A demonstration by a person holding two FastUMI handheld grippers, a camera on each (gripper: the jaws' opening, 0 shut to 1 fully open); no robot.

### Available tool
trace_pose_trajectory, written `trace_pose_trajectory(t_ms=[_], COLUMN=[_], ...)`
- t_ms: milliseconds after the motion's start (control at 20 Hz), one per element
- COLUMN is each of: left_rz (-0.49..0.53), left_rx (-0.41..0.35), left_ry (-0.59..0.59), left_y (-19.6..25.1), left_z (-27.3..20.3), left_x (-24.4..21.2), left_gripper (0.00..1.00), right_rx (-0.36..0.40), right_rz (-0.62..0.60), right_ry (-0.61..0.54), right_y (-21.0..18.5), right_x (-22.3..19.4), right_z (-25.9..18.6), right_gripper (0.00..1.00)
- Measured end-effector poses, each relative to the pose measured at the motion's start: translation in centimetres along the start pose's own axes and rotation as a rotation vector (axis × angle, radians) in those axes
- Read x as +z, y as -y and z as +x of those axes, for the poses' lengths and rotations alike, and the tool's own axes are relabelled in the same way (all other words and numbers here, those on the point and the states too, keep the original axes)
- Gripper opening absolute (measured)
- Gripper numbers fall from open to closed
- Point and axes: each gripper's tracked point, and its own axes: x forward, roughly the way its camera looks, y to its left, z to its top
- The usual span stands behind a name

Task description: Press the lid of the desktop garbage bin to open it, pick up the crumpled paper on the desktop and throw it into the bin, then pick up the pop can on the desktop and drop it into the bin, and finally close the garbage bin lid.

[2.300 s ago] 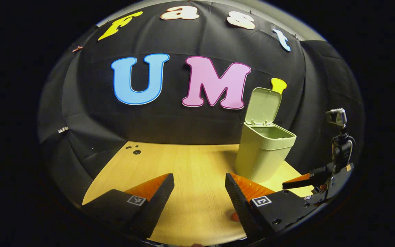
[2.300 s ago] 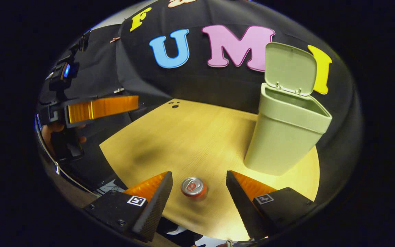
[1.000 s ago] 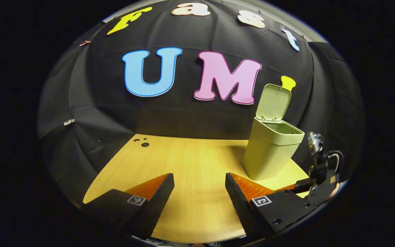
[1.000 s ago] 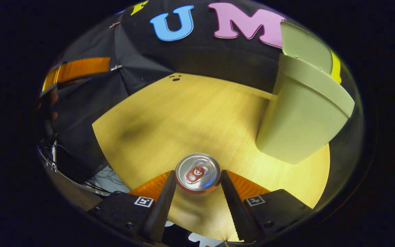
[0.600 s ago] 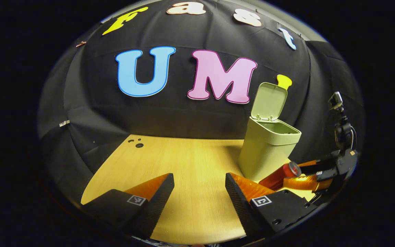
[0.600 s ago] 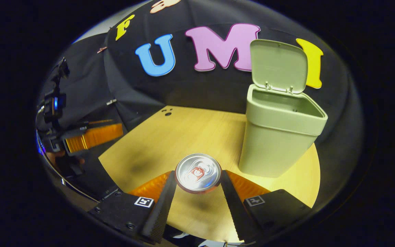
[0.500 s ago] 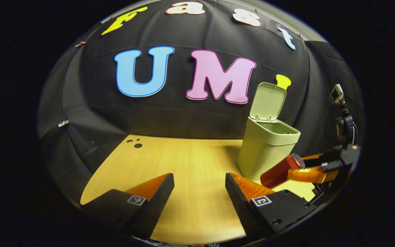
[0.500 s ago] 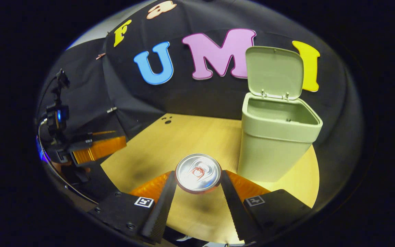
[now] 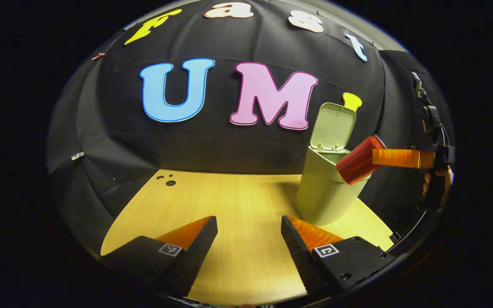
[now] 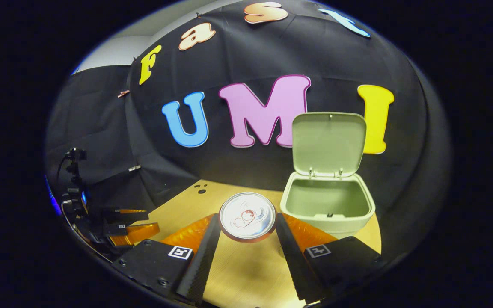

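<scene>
- Right gripper [image 10: 246,233]: fingers clamped on either side of the pop can [image 10: 247,216], held clear of the tabletop [image 10: 246,273] with its top facing the camera.
- In the left gripper view the pop can [image 9: 355,159] hangs level with the bin's rim, just in front of the opening.
- Garbage bin [image 10: 328,207]: lid [image 10: 328,143] upright, opening unobstructed; its contents cannot be made out.
- Left gripper [image 9: 248,239]: fingers spread wide, holding nothing, low over the tabletop.
- Handling judgement: the can is likely light, thin-walled and smooth; a mid-body hold across its diameter suits it, with modest pressure to avoid denting or slipping.
- Release appears due once the can is over the opening.
</scene>
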Motion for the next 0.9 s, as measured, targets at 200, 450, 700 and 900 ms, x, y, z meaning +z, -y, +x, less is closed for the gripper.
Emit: trace_pose_trajectory(t_ms=[200, 450, 700, 900], left_rz=[0.000, 0.001, -0.004, -0.009], left_rx=[0.005, 0.010, 0.017, 0.024], left_ry=[0.002, 0.003, 0.000, -0.002], left_y=[-0.2, -0.1, -0.4, -0.6], left_z=[-0.1, -0.3, -0.6, -0.7], left_x=[0.1, 0.0, -0.1, -0.3], left_gripper=[0.96, 0.96, 0.96, 0.96], right_rx=[-0.053, -0.165, -0.232, -0.273], right_rz=[-0.038, -0.011, -0.006, 0.007], right_ry=[0.047, 0.009, -0.055, -0.152], right_y=[2.7, 7.3, 11.2, 12.7], right_x=[3.2, 3.6, 1.7, -0.8], right_z=[1.1, 3.7, 6.2, 8.0], right_gripper=[0.81, 0.81, 0.81, 0.81])
